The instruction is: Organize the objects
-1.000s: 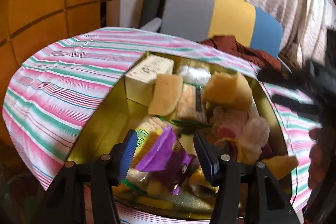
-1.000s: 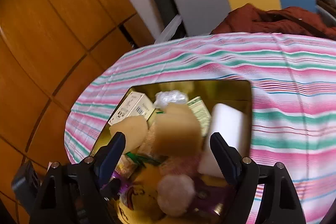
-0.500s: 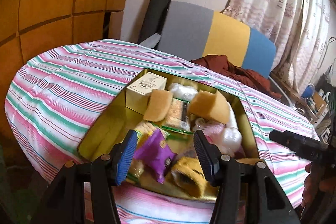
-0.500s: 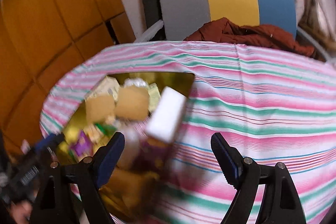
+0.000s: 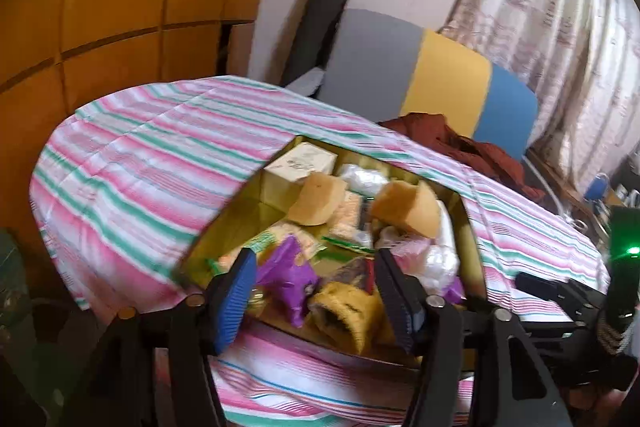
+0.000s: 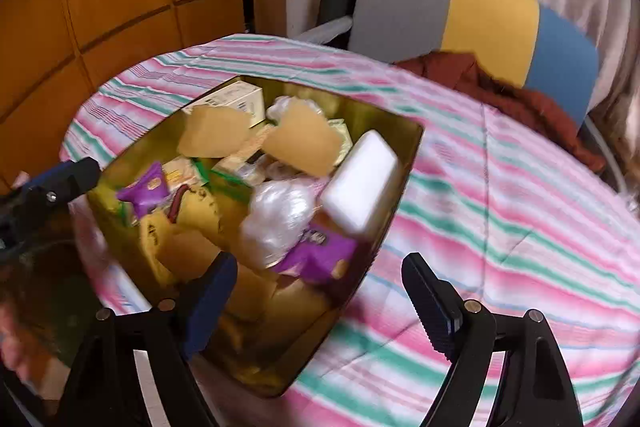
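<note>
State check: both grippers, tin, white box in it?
left gripper: jaws opening, nothing between pads
right gripper: open, empty
gold tin: lidless, crammed with items
white box: closed, in the tin's far corner

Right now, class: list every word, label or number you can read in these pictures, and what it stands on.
None can be read.
White box: dark print, too blurred.
Purple packet: round yellow emblem, no legible letters.
Second purple packet: small label, blurred.
</note>
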`<action>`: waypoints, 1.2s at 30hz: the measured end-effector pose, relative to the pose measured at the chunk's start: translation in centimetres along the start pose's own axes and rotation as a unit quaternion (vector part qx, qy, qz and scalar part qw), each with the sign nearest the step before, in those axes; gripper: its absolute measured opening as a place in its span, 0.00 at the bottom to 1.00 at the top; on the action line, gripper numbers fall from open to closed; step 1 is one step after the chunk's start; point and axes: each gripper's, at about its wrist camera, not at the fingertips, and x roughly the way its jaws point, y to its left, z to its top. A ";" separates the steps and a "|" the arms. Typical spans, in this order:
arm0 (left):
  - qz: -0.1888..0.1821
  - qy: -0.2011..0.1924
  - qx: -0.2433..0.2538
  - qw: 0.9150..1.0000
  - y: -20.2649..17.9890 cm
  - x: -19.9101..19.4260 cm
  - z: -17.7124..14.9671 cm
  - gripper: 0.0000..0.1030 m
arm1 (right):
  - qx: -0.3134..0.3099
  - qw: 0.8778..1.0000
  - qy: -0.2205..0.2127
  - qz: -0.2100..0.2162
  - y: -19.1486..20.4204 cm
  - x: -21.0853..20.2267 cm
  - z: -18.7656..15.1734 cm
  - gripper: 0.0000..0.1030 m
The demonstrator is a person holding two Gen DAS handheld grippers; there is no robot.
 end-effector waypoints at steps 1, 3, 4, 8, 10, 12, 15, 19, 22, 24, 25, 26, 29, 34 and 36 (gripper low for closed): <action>0.014 0.001 -0.004 1.000 0.1 0.0 0.1 0.62 | 0.013 1.000 -0.001 -0.002 -0.4 -0.3 -0.1 0.83; 0.043 0.007 -0.003 0.999 0.0 0.2 0.3 0.62 | 0.037 0.999 -0.007 -0.016 -1.4 -1.2 -0.1 0.86; 0.049 0.011 -0.001 0.999 -0.1 0.3 0.3 0.62 | 0.046 0.999 -0.012 -0.018 -1.6 -1.6 0.0 0.88; 0.052 0.030 0.005 0.998 -0.4 0.4 0.3 0.62 | 0.061 0.998 -0.025 -0.019 -1.6 -3.2 0.7 1.00; 0.051 0.033 0.011 0.998 -0.5 0.0 0.1 0.62 | 0.054 0.998 -0.031 -0.017 -0.9 -3.8 1.3 1.00; 0.063 0.025 0.023 0.997 -0.7 -0.6 0.1 0.62 | 0.048 0.998 -0.037 -0.012 0.0 -4.1 2.1 1.00; 0.083 0.013 0.035 0.996 -0.8 -1.2 0.5 0.62 | 0.049 0.998 -0.042 -0.017 1.1 -4.2 3.2 1.00; 0.120 0.000 0.034 0.992 -0.4 -1.9 1.4 0.62 | 0.073 0.996 -0.027 -0.037 2.0 -3.6 4.5 1.00; 0.134 -0.004 0.032 0.991 0.1 -2.1 1.6 0.62 | 0.097 0.994 -0.016 -0.055 2.1 -3.3 4.7 1.00; 0.138 0.002 0.023 0.990 0.4 -2.1 1.7 0.62 | 0.104 0.992 -0.012 -0.065 2.1 -3.2 4.4 1.00; 0.137 0.006 0.020 0.990 0.5 -2.0 1.7 0.62 | 0.105 0.992 -0.008 -0.066 2.2 -3.1 4.2 1.00; 0.136 0.012 0.016 0.991 0.5 -1.8 1.7 0.62 | 0.106 0.992 -0.004 -0.065 2.2 -3.1 4.1 1.00; 0.140 0.027 0.022 0.990 0.1 -1.3 1.4 0.62 | 0.108 0.992 0.003 -0.069 2.2 -3.0 3.7 1.00; 0.132 0.052 0.028 0.989 -0.4 -0.8 0.9 0.62 | 0.106 0.991 0.006 -0.076 2.2 -2.9 3.4 1.00; 0.121 0.066 0.029 0.990 -0.5 -0.5 0.7 0.62 | 0.110 0.991 0.006 -0.078 2.0 -2.9 3.3 1.00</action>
